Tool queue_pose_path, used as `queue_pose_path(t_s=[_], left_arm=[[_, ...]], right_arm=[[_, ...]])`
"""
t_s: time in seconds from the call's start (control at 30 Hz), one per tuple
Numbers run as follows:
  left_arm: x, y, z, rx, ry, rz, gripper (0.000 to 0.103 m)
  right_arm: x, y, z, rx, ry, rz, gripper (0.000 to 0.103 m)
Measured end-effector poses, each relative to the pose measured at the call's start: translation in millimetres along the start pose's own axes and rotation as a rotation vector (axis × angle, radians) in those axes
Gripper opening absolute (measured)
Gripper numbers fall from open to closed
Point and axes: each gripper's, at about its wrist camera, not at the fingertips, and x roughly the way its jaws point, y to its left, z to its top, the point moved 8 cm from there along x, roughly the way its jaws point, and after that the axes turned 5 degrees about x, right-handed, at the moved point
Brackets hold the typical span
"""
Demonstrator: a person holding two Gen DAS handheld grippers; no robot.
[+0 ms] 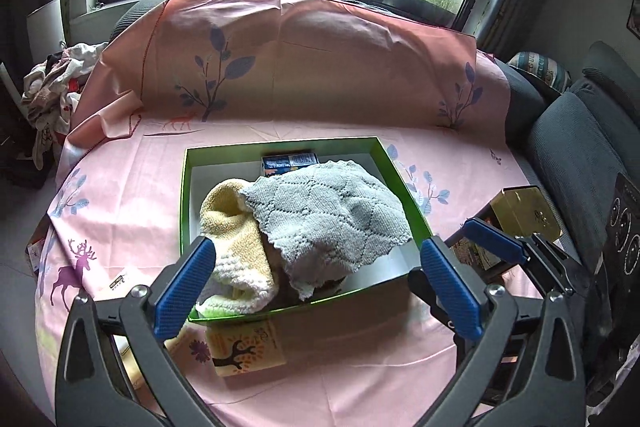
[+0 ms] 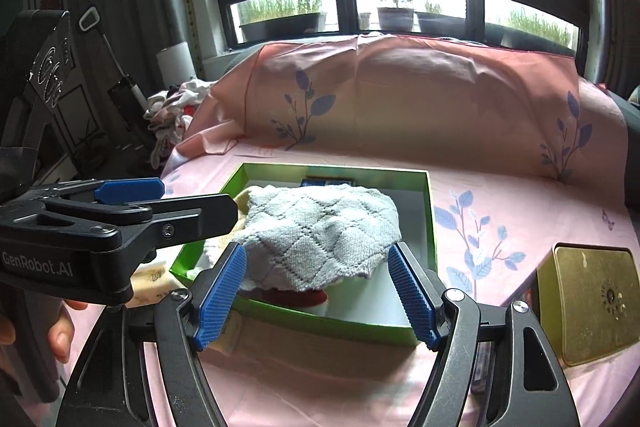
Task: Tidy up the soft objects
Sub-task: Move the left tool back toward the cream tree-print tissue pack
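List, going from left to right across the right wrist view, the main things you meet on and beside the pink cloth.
Left gripper → green box holding the grey cloth → gold tin.

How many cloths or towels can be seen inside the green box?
2. The grey cloth is draped on top, towards the green box's right side; the yellow and white towel lies partly beneath it at the left. More may be hidden underneath.

A grey diamond-patterned cloth [image 1: 328, 211] and yellow towel [image 1: 232, 247] fill the green box [image 1: 185, 203] on pink leaf-printed sheet [image 1: 140, 167].
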Motion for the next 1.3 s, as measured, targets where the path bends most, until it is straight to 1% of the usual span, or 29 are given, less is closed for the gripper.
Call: queue_pose_path(t_s=[0.13, 0.23, 0.47, 0.67, 0.77, 1.0, 1.1, 1.3], left_arm=[[-21, -2, -16, -0.003, -0.027, 0.014, 0.102], [-34, 0, -32, -0.024, -0.047, 0.018, 0.102], [-45, 11, -69, -0.078, -0.025, 0.022, 0.102], [-45, 27, -92, -0.139, 0.004, 0.017, 0.102], [-44, 32, -100, -0.153, 0.014, 0.019, 0.102], [-39, 41, -110, -0.18, 0.029, 0.0, 0.102], [-33, 46, -114, -0.196, 0.039, -0.006, 0.102], [-13, 61, -128, -0.242, 0.087, -0.017, 0.102]], right_arm=[[-22, 1, -10, 0.006, -0.02, -0.002, 0.074], [-34, 3, -21, 0.008, -0.022, -0.005, 0.074], [-48, 21, -47, -0.029, -0.003, 0.004, 0.074], [-47, 36, -62, -0.063, 0.022, 0.013, 0.074], [-44, 42, -67, -0.07, 0.032, 0.017, 0.074], [-35, 52, -77, -0.086, 0.062, 0.028, 0.074], [-26, 53, -84, -0.087, 0.085, 0.032, 0.074], [-3, 54, -99, -0.092, 0.144, 0.042, 0.074]])
